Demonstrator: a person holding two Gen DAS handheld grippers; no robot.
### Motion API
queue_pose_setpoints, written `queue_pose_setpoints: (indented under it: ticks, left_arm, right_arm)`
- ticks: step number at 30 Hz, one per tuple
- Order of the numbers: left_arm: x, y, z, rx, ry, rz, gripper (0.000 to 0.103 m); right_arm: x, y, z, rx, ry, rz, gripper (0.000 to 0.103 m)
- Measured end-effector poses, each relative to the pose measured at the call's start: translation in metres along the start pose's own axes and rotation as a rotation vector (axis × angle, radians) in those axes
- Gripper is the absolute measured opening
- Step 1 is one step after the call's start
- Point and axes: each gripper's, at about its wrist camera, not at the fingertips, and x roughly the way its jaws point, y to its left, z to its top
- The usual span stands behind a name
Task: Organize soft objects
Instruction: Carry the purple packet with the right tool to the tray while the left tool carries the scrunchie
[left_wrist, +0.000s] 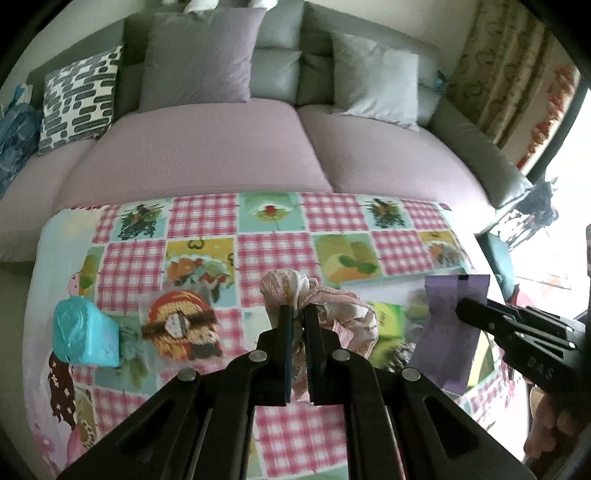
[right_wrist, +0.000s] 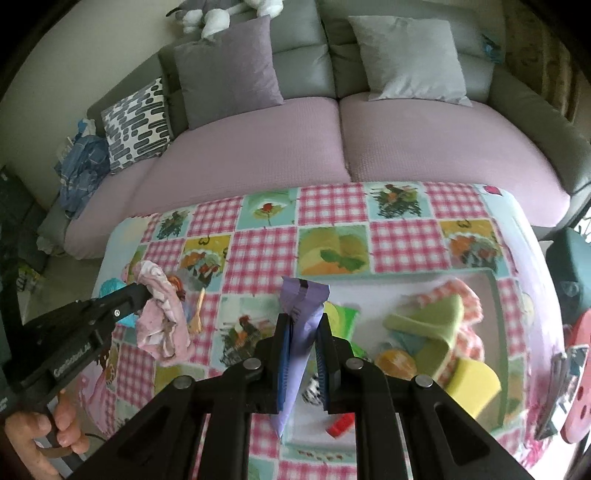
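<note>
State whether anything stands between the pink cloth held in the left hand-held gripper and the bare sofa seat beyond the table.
Nothing visible does. The pink cloth hangs clamped in the left hand-held gripper above the tablecloth, and the lilac sofa seat beyond is bare.

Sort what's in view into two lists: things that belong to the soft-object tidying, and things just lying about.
Job in hand:
- pink cloth, clamped in the left gripper
- purple cloth, clamped in the right gripper
- clear bin holding green and yellow sponges

Lying about:
- sofa with cushions
- blue bag
- red toy
</note>
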Motion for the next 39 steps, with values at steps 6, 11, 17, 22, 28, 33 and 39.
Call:
queue_pose_setpoints:
  ticks: [6,11,17,22,28,33,39]
  left_arm:
    - [0.0,-0.036,-0.029,0.061,0.007,-0.016,0.006]
    - [0.01,-0.063,-0.048,0.105,0.018,-0.017,0.006]
    - [0.032,-0.089,-0.066,0.134,0.055,-0.029,0.006]
    - [0.055,-0.101,-0.078,0.17,0.096,-0.034,0.006]
    - [0.08,-0.1,-0.084,0.162,0.135,-0.022,0.006]
    - [0.098,-0.105,-0.089,0.17,0.16,-0.028,0.006]
    - [0.115,-0.108,-0.094,0.168,0.186,-0.028,0.006]
  right_arm:
    - [-0.017,-0.024,-0.023,0.021,-0.007,-0.01,0.014]
    - [-0.018,-0.047,-0.038,0.045,0.005,-0.017,0.014]
    - [-0.012,-0.07,-0.053,0.057,0.028,-0.044,0.014]
    - [0.001,-0.083,-0.062,0.039,0.052,-0.08,0.014]
    - [0.022,-0.094,-0.067,0.036,0.084,-0.098,0.014]
    - [0.039,-0.102,-0.072,0.039,0.111,-0.095,0.014]
    - [0.053,-0.106,-0.075,0.036,0.131,-0.079,0.014]
